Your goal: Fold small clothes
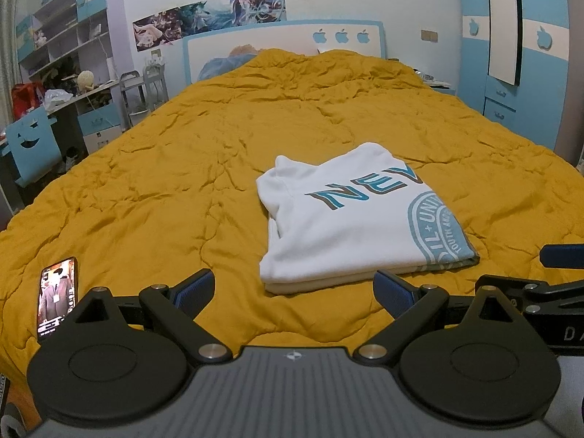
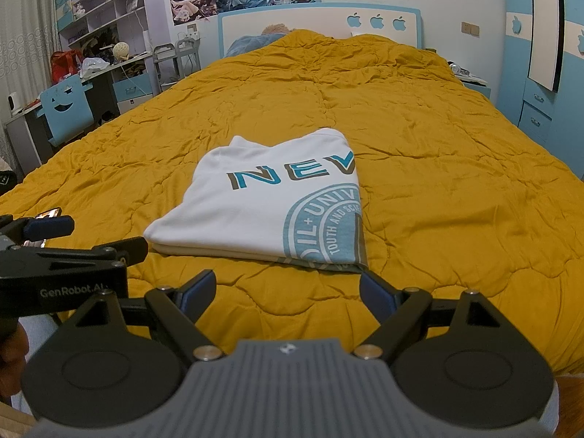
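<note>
A white T-shirt [image 1: 350, 219] with teal "NEV" lettering and a round teal print lies folded into a flat rectangle on the mustard-yellow quilt [image 1: 182, 168]; it also shows in the right wrist view [image 2: 266, 208]. My left gripper [image 1: 294, 294] is open and empty, just in front of the shirt's near edge. My right gripper [image 2: 288, 290] is open and empty, near the shirt's front right corner. Each gripper shows at the edge of the other's view: the right one [image 1: 547, 277], the left one [image 2: 54, 241].
A phone [image 1: 58, 297] with a lit screen lies on the quilt at the near left. A desk with a blue chair [image 2: 67, 109] and shelves stands to the left of the bed, a blue wardrobe [image 2: 540, 54] to the right, the headboard [image 2: 321, 22] at the far end.
</note>
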A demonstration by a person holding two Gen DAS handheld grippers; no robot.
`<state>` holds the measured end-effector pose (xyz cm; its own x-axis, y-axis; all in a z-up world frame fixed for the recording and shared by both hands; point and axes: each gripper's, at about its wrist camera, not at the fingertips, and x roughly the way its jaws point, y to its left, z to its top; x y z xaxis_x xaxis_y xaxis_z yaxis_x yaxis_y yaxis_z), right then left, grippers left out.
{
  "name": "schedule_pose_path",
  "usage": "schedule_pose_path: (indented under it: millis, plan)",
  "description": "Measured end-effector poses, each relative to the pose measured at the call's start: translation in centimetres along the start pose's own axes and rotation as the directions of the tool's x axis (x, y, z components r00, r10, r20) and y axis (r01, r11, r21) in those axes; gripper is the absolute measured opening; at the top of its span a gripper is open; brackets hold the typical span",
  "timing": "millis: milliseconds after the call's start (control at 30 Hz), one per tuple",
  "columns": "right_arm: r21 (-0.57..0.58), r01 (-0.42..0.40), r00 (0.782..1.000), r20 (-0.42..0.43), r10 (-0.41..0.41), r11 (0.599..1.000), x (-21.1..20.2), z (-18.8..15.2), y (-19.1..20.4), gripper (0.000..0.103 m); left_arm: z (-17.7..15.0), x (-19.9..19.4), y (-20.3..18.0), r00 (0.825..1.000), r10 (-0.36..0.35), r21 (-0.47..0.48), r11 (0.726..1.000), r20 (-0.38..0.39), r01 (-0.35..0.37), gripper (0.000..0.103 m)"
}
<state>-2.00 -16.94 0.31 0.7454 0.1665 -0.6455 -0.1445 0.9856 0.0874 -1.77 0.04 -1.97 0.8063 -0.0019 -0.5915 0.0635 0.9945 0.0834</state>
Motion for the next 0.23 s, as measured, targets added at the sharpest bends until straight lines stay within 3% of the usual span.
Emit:
schedule_pose_path:
  millis: [233]
  plan:
    - [0.000,0.000,1.000,0.000,0.000,1.000,-0.02,0.00,0.03,0.082,0.04,-0.01,0.01,1.000,-0.004,-0.002,1.000,-0.001,0.004,0.103]
